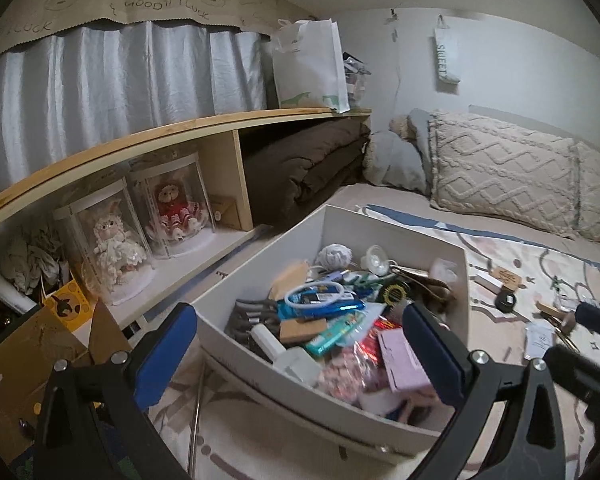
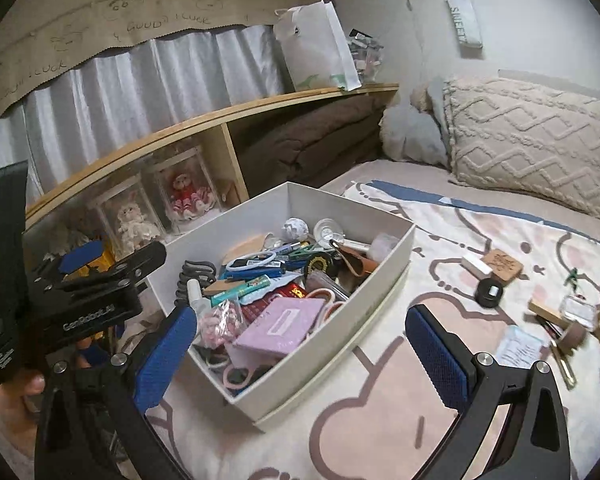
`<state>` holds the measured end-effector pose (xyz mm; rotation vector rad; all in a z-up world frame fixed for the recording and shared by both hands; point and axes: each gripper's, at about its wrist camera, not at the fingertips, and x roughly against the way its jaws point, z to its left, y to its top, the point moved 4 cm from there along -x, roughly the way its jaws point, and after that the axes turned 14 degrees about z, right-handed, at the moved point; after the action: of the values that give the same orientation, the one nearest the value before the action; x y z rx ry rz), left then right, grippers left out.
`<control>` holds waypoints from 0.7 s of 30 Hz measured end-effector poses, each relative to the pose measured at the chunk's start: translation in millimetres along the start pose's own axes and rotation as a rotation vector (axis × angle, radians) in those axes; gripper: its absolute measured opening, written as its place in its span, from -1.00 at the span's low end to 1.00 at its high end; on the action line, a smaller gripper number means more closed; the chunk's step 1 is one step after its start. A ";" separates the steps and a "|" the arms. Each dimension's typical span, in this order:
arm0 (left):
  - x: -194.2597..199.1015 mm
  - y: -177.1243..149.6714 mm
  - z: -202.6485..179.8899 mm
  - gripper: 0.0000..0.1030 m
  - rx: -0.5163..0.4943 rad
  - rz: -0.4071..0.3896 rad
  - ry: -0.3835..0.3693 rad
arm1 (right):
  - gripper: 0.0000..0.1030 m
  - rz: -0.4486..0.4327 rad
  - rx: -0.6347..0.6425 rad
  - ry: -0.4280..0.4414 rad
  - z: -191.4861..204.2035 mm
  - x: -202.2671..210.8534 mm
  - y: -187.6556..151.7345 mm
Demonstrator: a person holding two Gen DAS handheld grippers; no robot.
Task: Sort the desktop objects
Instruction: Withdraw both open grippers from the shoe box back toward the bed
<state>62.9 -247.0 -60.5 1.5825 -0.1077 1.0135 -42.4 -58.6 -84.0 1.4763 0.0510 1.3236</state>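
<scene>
The sorting looks about half done. The white box (image 2: 352, 280) is already piled with small things, and more bits still lie loose on the blanket (image 2: 380, 400). My guess is that this is a pause between 2 picks.

The left claw (image 1: 300, 354) hangs just above the near edge of the box. Its 2 blue pads are wide apart, with nothing between them. The right claw (image 2: 300, 354) is wide open too and holds nothing. The box sits straight ahead of it and a bit to its left.

The loose things are ahead of the right claw and off to its right: a round black lid (image 2: 489, 293), a flat brown tag (image 2: 502, 265), a small white block (image 2: 476, 266) and a white paper packet (image 2: 518, 346). Next, I think the right claw should swing right, drop down over 1 of them and pinch it. The lid looks easiest, since it is thick. The paper packet is thin and flat on soft cloth, so it could be hard to get under.

The box is stiff card with straight walls. Inside is a flat purple case (image 2: 284, 326), a crinkly bag of pink bits (image 2: 220, 326), a shiny blue packet (image 1: 324, 308) and a white ring (image 1: 314, 292). The blanket looks soft and smooth, with pink and brown drawings. The claw pads look bumpy and rubbery.
</scene>
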 end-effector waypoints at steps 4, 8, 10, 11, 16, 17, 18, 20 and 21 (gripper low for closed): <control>15.1 -10.8 2.9 1.00 -0.004 -0.012 -0.019 | 1.00 -0.028 -0.003 -0.016 -1.1 20.5 -9.3; 24.7 -21.4 4.4 1.00 -0.005 -0.013 -0.042 | 1.00 -0.042 -0.008 -0.035 -2.2 32.7 -17.6; 29.2 -26.8 4.5 1.00 -0.012 -0.011 -0.076 | 1.00 -0.043 -0.006 -0.044 -1.7 36.0 -22.0; 31.8 -30.7 4.0 1.00 -0.019 -0.008 -0.097 | 1.00 -0.043 -0.005 -0.048 -1.6 37.6 -24.6; 43.8 -45.2 0.1 1.00 -0.050 -0.010 -0.147 | 1.00 -0.043 -0.004 -0.071 -3.1 44.2 -36.6; 46.2 -48.2 -1.0 1.00 -0.059 -0.011 -0.159 | 1.00 -0.041 -0.005 -0.076 -3.7 45.3 -38.7; 47.8 -50.4 -2.0 1.00 -0.067 -0.014 -0.170 | 1.00 -0.041 -0.006 -0.079 -4.4 46.6 -40.7; 50.4 -55.3 -3.4 1.00 -0.086 -0.018 -0.183 | 1.00 -0.043 -0.010 -0.082 -5.1 49.9 -45.0; 50.8 -58.2 -4.7 1.00 -0.097 -0.015 -0.180 | 1.00 -0.042 -0.013 -0.083 -5.8 51.4 -47.2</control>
<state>125.2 -202.6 -72.3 1.5809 -0.2641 0.8406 0.2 -3.1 -84.1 1.5098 0.0202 1.2257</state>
